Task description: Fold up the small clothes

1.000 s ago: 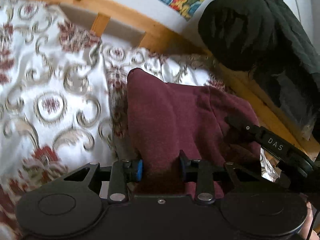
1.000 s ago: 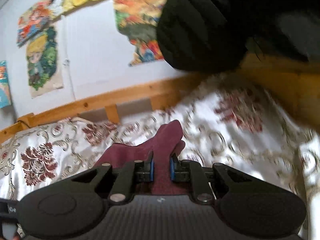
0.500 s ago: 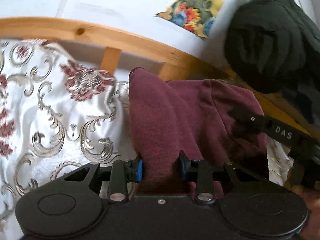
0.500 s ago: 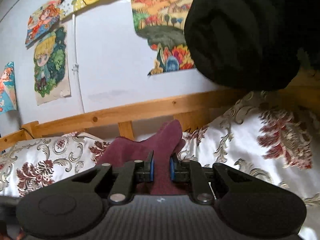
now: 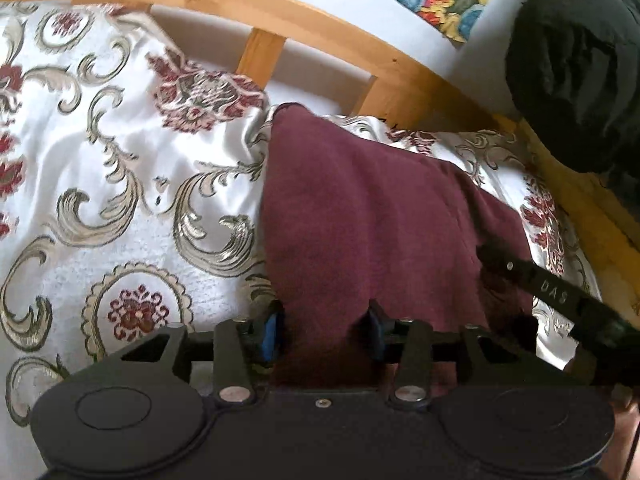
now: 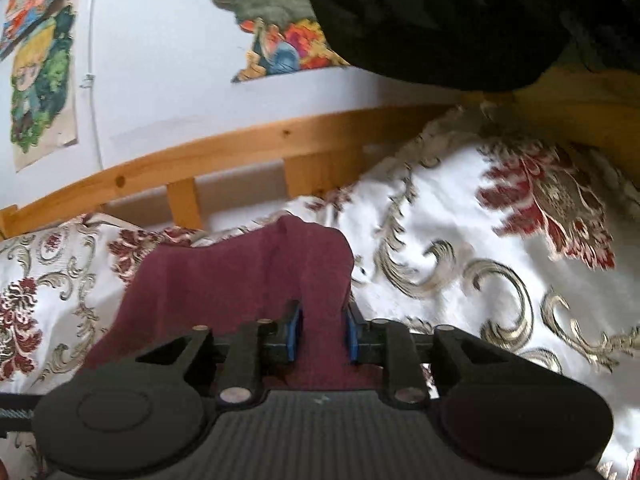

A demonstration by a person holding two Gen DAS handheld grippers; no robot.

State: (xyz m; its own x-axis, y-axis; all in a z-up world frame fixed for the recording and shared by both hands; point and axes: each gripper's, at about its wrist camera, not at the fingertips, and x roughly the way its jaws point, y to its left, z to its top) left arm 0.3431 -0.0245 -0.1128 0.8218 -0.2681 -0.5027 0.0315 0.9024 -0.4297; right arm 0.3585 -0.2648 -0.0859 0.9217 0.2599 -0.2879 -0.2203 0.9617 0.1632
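Observation:
A maroon garment (image 5: 360,208) lies stretched over the white patterned bedspread (image 5: 120,200), its far corner near the wooden rail. My left gripper (image 5: 323,328) has the garment's near edge between its blue pads; the jaws are opening and the pads look eased off the cloth. In the right wrist view the same maroon garment (image 6: 240,272) humps up ahead of my right gripper (image 6: 322,328). Its jaws are opening too, with a fold of cloth still between them. One finger (image 5: 552,292) of the right gripper shows at the garment's right side.
A wooden bed rail (image 5: 320,20) runs along the far side, also seen in the right wrist view as the rail (image 6: 240,144). A bulky black coat (image 5: 572,72) hangs at the right, over the bed corner. Posters (image 6: 40,80) cover the white wall.
Both grippers came down with the garment, which now lies flatter on the bedspread. The gap between each pair of pads has widened.

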